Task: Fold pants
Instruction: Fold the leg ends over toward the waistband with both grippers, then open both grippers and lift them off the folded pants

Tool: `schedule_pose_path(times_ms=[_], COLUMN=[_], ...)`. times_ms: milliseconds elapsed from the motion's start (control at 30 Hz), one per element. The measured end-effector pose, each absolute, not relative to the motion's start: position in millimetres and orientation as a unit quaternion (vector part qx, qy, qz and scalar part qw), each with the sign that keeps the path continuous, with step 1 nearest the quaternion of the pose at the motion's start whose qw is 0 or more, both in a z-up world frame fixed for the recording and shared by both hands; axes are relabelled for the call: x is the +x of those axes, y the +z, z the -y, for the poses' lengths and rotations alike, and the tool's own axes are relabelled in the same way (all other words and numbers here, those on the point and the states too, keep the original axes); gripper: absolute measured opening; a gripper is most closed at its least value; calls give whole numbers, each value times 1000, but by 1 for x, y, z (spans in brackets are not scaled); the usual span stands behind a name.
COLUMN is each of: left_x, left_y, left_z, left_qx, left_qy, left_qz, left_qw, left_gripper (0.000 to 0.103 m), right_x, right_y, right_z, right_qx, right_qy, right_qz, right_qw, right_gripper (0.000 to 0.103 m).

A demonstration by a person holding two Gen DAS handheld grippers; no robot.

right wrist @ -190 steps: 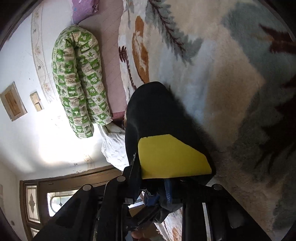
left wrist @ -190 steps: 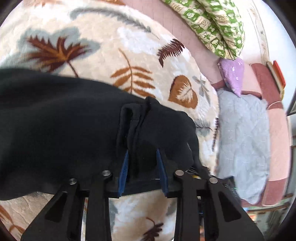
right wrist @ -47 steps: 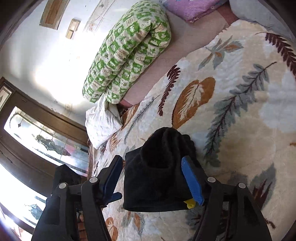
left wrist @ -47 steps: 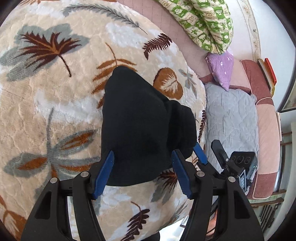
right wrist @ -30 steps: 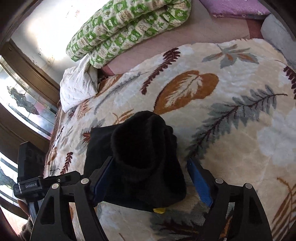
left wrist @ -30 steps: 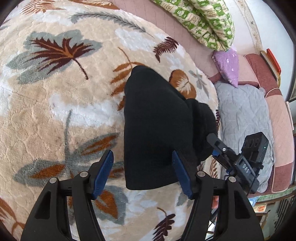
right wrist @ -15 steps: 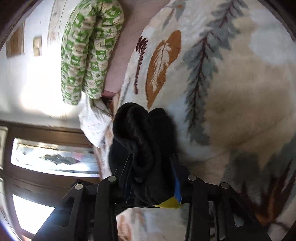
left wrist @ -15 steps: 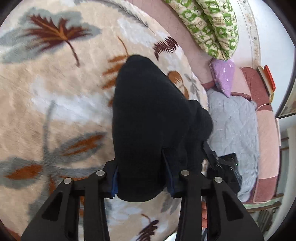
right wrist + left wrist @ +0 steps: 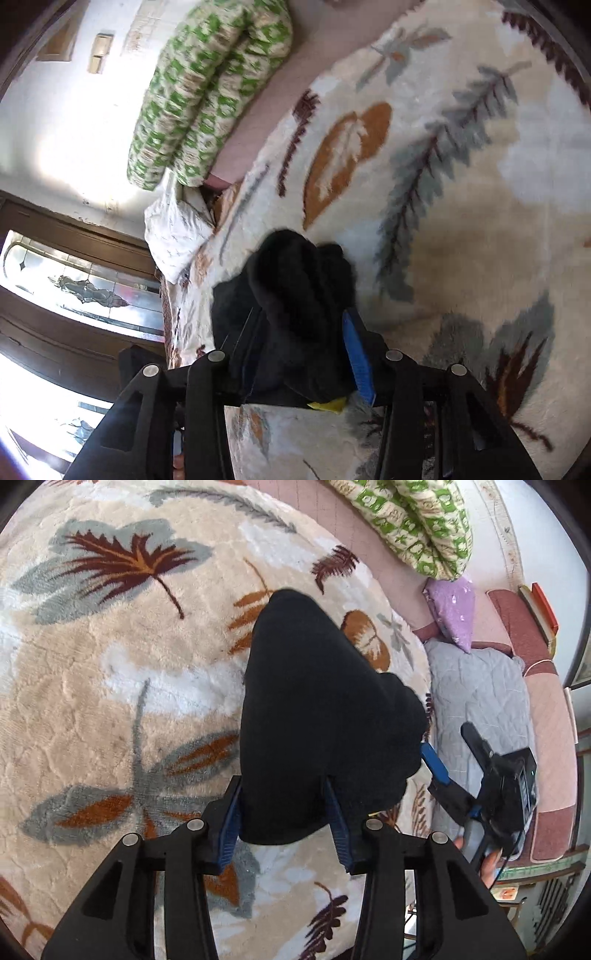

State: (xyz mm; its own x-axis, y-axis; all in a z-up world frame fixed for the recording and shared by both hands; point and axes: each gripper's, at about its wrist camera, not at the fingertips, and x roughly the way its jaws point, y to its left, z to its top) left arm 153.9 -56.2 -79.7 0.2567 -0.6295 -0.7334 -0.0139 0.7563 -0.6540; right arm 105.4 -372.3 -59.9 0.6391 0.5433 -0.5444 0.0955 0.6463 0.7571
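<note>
— Both left fingers (image 9: pixel 232 821) press blue pads against the near end of the black pants (image 9: pixel 314 716), one on each side, so the left gripper (image 9: pixel 282 825) is clamped on the cloth.

— And the right one?

— Same story. From the right wrist view, the right gripper (image 9: pixel 301 360) is closed on a thick bunch of the pants (image 9: pixel 295 295); one blue pad (image 9: pixel 357 360) shows plainly on the right side, the other is buried in the fabric. A small yellow tag (image 9: pixel 328 405) pokes out just under the bundle.

— Where do the pants sit?

— On the cream blanket with leaf prints (image 9: pixel 110 672), folded into a compact dark bundle. The far end tapers to a rounded corner, and the side toward the right gripper bulges (several layers, it seems). In the left wrist view the right gripper (image 9: pixel 436 768) shows at that bulging edge, held by a hand (image 9: pixel 487 864).

— Anything around it?

— A green-patterned rolled quilt (image 9: pixel 413 520) lies along the far edge of the bed, a purple pillow (image 9: pixel 452 609) beside it, and a grey quilted pad (image 9: pixel 480 694) next to the blanket. The right wrist view adds a white pillow (image 9: pixel 177 229) near a dark wooden door with patterned glass (image 9: pixel 74 288).
</note>
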Motion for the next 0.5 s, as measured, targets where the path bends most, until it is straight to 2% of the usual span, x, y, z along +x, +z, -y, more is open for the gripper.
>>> schedule_pose_path(times_ms=[33,67,233,300,400,500], left_x=[156,158,180,183,191,215], left_y=[-74,-68,-37,-27,-22,-35], left_z=[55,52,56,55,60,84], left_qx=[-282,-284,-258,-243,-244,-214], left_qy=[-207,-206,-199,-186,-195,-198], left_qz=[-566,-559,-534,-527,-512,-537], left_qw=[747,751,780,793,800,791], left_gripper=[41,41,41,41,60,60], right_x=[112,119,153,158,159,162], right_y=[-52,-49,-59,-64,-74,-82], right_z=[372,370,347,339,342,339], right_qx=[387,379,339,330,349,337], right_qy=[136,136,126,122,119,115], right_qz=[-397,-400,-444,-448,-443,-454], right_qw=[821,823,820,822,818,817], right_gripper=[75,78,78,75,68,61])
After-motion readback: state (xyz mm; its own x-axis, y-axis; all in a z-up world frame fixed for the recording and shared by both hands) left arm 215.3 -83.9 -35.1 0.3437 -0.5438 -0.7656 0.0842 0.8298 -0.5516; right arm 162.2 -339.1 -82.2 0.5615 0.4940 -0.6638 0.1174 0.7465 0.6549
